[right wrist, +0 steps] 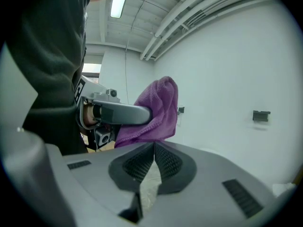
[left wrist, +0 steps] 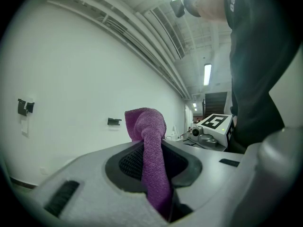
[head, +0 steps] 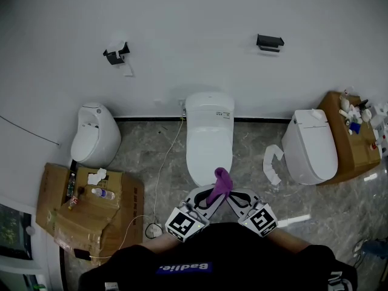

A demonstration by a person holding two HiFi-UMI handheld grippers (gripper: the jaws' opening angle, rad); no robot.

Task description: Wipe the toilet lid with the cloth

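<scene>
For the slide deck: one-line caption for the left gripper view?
Left gripper shut on the purple cloth, held up before the white wall.

Middle toilet (head: 209,135) stands against the far wall; left toilet (head: 94,135) and right toilet (head: 310,150) flank it; boxes (head: 85,205) lie near left; cloth (head: 221,180), between the left gripper's (head: 213,197) jaws, hangs over the middle toilet's near end; right gripper (head: 229,197) just right.

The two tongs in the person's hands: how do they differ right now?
The left tongs are clamped on the purple cloth; the right tongs hold nothing. The cloth keeps the left pair slightly parted; the right pair closes fully. Both are grey, shut and held close together.
</scene>
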